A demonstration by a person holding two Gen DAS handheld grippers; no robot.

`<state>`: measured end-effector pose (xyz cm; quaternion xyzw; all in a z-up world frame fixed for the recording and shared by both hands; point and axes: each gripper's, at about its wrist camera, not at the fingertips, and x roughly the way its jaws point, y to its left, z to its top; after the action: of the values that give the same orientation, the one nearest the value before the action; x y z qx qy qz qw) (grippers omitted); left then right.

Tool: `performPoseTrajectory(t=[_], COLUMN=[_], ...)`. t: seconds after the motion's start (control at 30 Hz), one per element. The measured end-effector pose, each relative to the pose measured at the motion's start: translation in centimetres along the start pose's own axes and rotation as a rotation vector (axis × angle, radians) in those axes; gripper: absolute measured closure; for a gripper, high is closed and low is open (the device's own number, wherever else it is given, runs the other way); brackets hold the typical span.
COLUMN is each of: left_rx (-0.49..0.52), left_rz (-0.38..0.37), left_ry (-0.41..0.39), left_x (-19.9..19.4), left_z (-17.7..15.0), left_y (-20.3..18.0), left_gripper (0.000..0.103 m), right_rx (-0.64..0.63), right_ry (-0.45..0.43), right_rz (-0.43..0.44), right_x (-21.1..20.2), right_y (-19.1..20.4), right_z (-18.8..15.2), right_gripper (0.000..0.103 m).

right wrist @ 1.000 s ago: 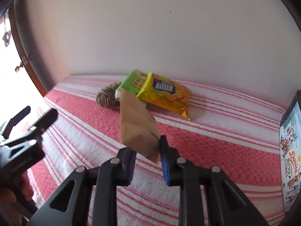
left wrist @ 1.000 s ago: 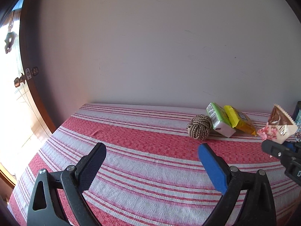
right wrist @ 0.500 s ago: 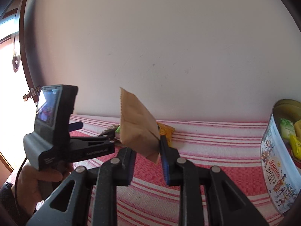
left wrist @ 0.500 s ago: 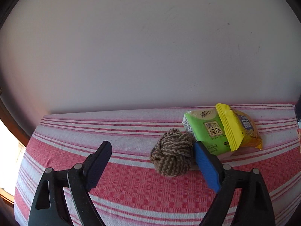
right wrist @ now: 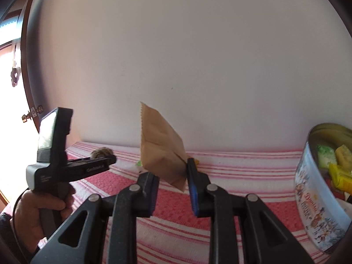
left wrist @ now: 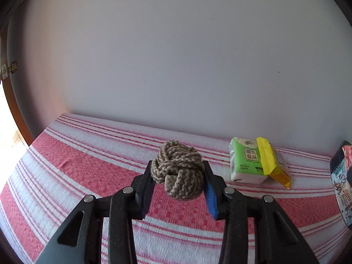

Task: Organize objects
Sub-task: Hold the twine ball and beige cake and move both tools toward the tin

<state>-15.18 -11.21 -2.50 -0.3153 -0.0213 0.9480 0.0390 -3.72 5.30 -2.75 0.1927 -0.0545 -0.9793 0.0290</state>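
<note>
A brown knotted rope ball point(left wrist: 176, 160) sits on the red-and-white striped cloth point(left wrist: 88, 167). My left gripper point(left wrist: 178, 169) is closing on it, and both pads press its sides. The right wrist view shows the same left gripper point(right wrist: 111, 159) from the side, held by a hand point(right wrist: 44, 206), with the rope ball point(right wrist: 102, 152) at its tip. My right gripper point(right wrist: 172, 171) is raised above the cloth and shut on the lower corner of a brown paper packet point(right wrist: 160, 145), which sticks up and to the left.
A green pack point(left wrist: 246, 162) and a yellow packet point(left wrist: 270, 160) leaning on it lie near the wall, right of the ball. An open printed biscuit tin point(right wrist: 316, 198) holding several wrapped items stands at the right, and its side point(left wrist: 343, 182) also shows in the left wrist view. A wooden door frame point(left wrist: 13, 110) is on the left.
My left gripper moved up to the rope ball and shut on it. My right gripper tilted upward with the packet, bringing the tin into view.
</note>
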Motion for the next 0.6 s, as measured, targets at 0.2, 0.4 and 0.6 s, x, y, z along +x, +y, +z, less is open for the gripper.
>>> performPoseTrajectory(t=[0.2,0.4,0.6], left_rx=[0.041,0.090,0.116], left_rz=[0.016,0.022,0.026], left_ry=[-0.087,-0.133,-0.146], left_x=[-5.5,-9.4,-10.6], left_z=[-3.1,-5.3,-5.9], left_y=[-2.5,-6.0,-7.8], left_gripper=[0.060,0.060,0.060], right_rx=[0.023,-0.021,-0.019], right_ry=[-0.034,-0.062,-0.071], right_rz=[-0.065,-0.119,-0.143], right_x=[-1.2,-4.8,-7.4], right_y=[-1.3,-1.4,-2.0], right_z=[-0.4,-1.9,-2.9], right_gripper=[0.079,0.079,0.079])
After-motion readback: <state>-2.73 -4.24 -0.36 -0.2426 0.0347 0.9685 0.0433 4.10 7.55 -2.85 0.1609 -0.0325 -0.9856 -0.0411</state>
